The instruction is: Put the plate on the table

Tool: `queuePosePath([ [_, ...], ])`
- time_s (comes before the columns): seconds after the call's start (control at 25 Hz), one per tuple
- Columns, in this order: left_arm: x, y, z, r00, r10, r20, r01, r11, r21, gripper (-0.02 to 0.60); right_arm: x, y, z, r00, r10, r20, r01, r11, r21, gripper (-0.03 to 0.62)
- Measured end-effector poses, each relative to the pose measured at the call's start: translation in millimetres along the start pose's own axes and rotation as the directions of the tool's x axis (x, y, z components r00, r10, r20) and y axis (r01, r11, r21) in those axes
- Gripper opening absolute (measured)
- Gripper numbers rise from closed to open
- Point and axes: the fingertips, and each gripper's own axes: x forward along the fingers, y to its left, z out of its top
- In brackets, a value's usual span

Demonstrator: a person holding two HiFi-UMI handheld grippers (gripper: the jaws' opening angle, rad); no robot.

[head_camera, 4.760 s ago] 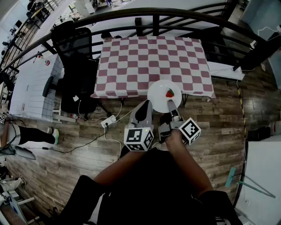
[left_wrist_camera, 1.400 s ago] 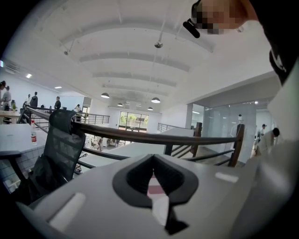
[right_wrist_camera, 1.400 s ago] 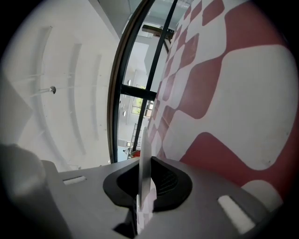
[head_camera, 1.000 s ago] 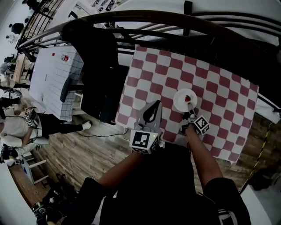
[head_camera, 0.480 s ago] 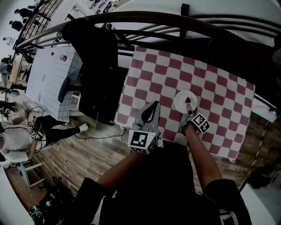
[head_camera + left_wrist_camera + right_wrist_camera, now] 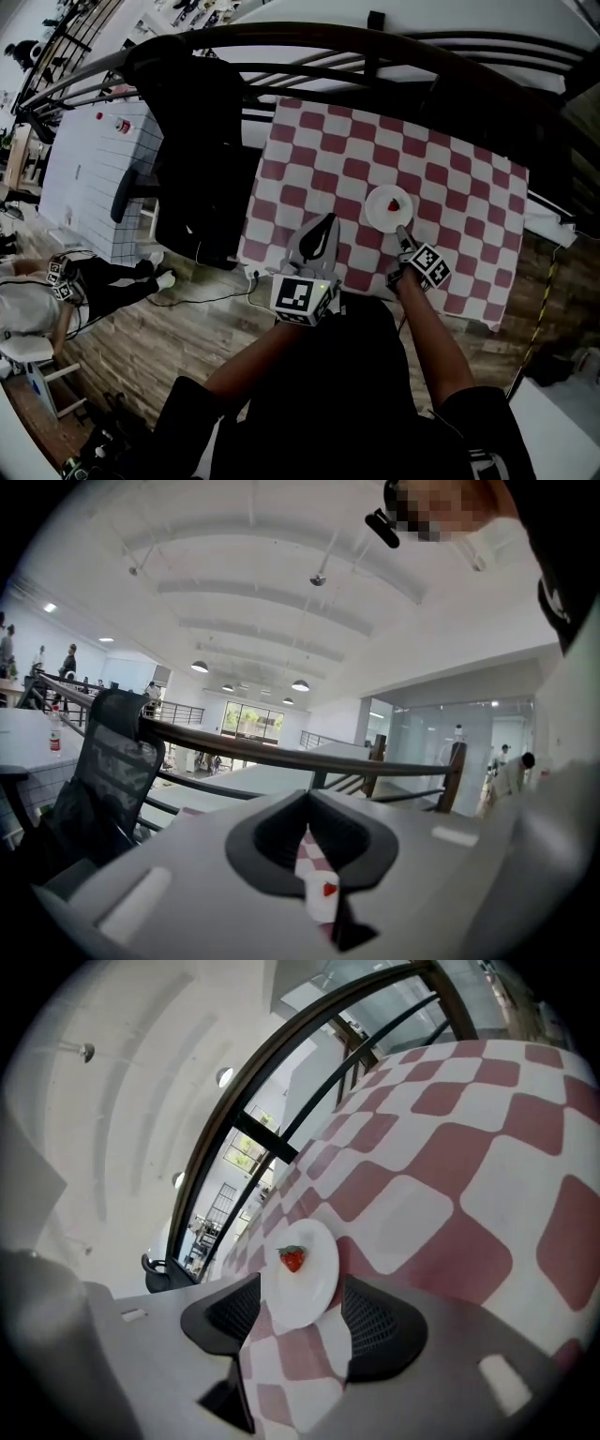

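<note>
The white plate (image 6: 387, 207) with a strawberry (image 6: 395, 203) on it lies flat on the red-and-white checked table (image 6: 450, 183), near its front edge. My right gripper (image 6: 402, 233) is just behind the plate's near rim. In the right gripper view its jaws are opening: the plate (image 6: 302, 1283) sits between the two dark pads (image 6: 380, 1326) without either pressing on it. My left gripper (image 6: 322, 228) hovers over the table's front edge to the left of the plate, shut and empty, with only a thin slit between its fingers (image 6: 281, 841).
A black office chair (image 6: 192, 141) stands at the table's left side. A dark curved railing (image 6: 375, 42) runs behind the table. A white tiled table (image 6: 89, 159) is further left. A person (image 6: 37, 286) stands at lower left, and cables (image 6: 216, 281) lie on the wooden floor.
Earlier the plate was held at the table's front edge, over the floor; now it rests on the tablecloth. Over the last second my right gripper has drawn back slightly from the plate's rim.
</note>
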Motion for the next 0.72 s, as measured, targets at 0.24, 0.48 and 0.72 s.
queuePosePath([
  [0.24, -22.4, -16.4, -1.1, 0.997, -0.079, 0.014, 0.079, 0.997, -0.019, 0.009, -47.3, 59.3, -4.2, 0.991, 0.121, 0.065, -0.123, 0.992, 0.034, 0.247],
  [0.48, -56.0, -28.4, 2.3, 0.989, -0.146, 0.031, 0.147, 0.989, -0.017, 0.009, -108.8, 126.6, -19.5, 0.97, 0.202, 0.137, -0.204, 0.979, 0.004, 0.178],
  [0.72, -86.4, -36.1, 2.7, 0.98, -0.194, 0.055, 0.195, 0.981, -0.016, 0.009, -157.5, 162.3, -55.5, 0.968, 0.209, 0.141, -0.189, 0.972, -0.142, 0.093],
])
